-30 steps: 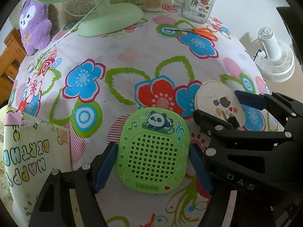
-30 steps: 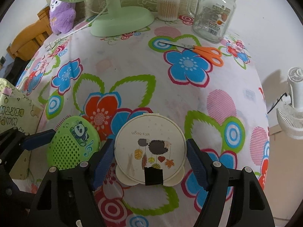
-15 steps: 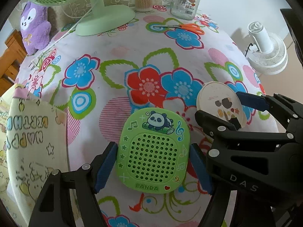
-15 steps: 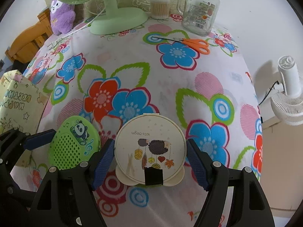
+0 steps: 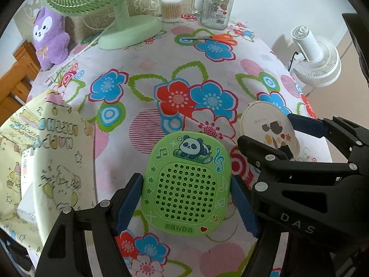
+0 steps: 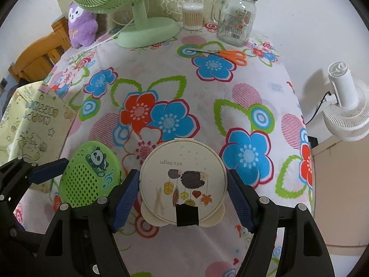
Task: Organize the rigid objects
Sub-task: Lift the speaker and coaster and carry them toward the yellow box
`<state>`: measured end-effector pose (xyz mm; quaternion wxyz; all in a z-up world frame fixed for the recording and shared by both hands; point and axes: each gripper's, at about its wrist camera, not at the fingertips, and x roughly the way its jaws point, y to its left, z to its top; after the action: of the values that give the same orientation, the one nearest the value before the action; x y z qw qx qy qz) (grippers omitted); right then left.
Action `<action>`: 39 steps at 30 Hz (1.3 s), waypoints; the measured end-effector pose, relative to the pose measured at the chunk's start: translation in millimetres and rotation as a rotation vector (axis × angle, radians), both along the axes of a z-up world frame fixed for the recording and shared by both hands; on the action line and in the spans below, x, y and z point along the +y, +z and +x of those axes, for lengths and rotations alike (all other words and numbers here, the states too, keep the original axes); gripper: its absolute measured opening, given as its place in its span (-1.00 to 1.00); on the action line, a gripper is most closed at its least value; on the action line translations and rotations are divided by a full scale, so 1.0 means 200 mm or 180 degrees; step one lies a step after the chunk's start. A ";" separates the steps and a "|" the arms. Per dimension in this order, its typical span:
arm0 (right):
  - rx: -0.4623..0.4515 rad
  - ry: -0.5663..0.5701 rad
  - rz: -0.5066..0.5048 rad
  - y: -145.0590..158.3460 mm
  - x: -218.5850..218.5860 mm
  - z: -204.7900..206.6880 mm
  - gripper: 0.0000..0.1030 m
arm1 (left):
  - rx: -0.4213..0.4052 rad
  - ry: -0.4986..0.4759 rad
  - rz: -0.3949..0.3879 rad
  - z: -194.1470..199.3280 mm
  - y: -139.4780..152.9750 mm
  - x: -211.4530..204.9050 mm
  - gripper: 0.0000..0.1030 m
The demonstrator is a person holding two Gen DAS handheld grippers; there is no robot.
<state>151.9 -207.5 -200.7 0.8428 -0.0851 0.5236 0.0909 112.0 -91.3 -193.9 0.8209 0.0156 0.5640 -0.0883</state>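
A green panda speaker [image 5: 186, 194] hangs above the flowered tablecloth [image 5: 147, 67], and my left gripper [image 5: 186, 179] is shut on its two sides. To its right is a round cream case [image 6: 182, 175] with a hedgehog picture and black tape at its near rim. My right gripper [image 6: 182, 173] is shut on it, blue pads against its edge. The two grippers sit side by side near the table's front edge. The case [image 5: 269, 127] and the right gripper's fingers [image 5: 306, 124] show in the left wrist view. The speaker [image 6: 90, 177] shows in the right wrist view.
At the back stand a green desk fan [image 5: 124, 30], a cotton-swab tub [image 5: 171, 9] and a glass jar [image 5: 216, 9], with orange scissors [image 5: 219, 38] in front. A purple plush [image 5: 49, 37] sits back left, a yellow birthday bag [image 5: 46, 157] at the left edge, a white fan [image 5: 318, 64] beyond the right edge.
Both grippers have drawn back toward the table's near edge and risen a little, each carrying its object. More of the tablecloth and its front edge now shows.
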 end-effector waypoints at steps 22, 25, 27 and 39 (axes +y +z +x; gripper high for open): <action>-0.0173 -0.0090 0.0054 0.27 0.03 -0.22 0.49 | -0.0178 -0.0226 -0.0015 -0.16 0.26 0.03 0.52; -0.0196 -0.0105 0.0058 0.31 0.04 -0.24 0.49 | -0.0192 -0.0231 -0.0034 -0.17 0.29 0.05 0.52; -0.0208 -0.0117 0.0066 0.33 0.05 -0.25 0.49 | -0.0210 -0.0240 -0.0037 -0.18 0.31 0.06 0.52; -0.0338 -0.0144 0.0014 0.49 0.10 -0.31 0.49 | -0.0328 -0.0297 -0.0099 -0.22 0.45 0.13 0.52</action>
<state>90.8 -186.9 -102.5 0.8714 -0.0761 0.4798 0.0683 68.7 -64.5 -103.6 0.8440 0.0337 0.5182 -0.1343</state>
